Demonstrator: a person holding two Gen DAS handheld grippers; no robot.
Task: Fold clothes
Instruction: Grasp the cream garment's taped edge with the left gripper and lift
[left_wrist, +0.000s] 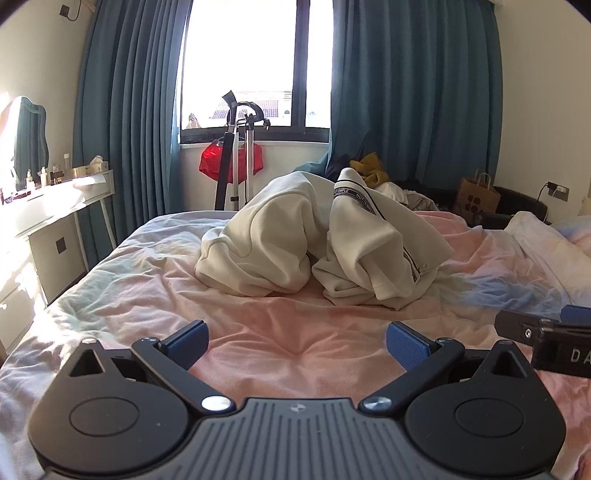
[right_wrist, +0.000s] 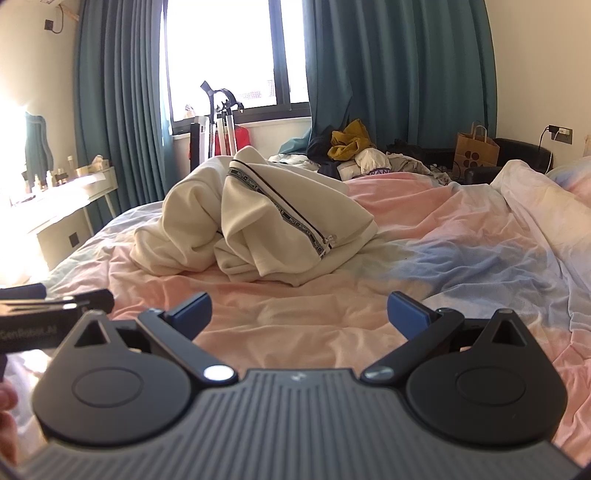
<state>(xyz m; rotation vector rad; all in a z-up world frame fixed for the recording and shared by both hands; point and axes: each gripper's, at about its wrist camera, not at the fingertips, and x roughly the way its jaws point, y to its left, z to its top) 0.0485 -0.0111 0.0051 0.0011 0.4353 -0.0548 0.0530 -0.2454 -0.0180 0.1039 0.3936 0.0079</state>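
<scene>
A cream zip-up sweatshirt (left_wrist: 317, 240) with a black-and-white printed zipper band lies crumpled in a heap on the pink and blue bed sheet (left_wrist: 288, 328); it also shows in the right wrist view (right_wrist: 258, 221). My left gripper (left_wrist: 297, 345) is open and empty, low over the sheet, well short of the garment. My right gripper (right_wrist: 299, 314) is open and empty, also short of the heap. The right gripper's body shows at the right edge of the left wrist view (left_wrist: 546, 339). The left gripper shows at the left edge of the right wrist view (right_wrist: 55, 306).
A pile of other clothes (right_wrist: 354, 151) lies at the bed's far edge under teal curtains (left_wrist: 413, 92). A white dressing table (left_wrist: 55, 206) stands left of the bed. A metal stand with a red item (left_wrist: 236, 158) is by the window. A paper bag (right_wrist: 476, 151) sits at the far right.
</scene>
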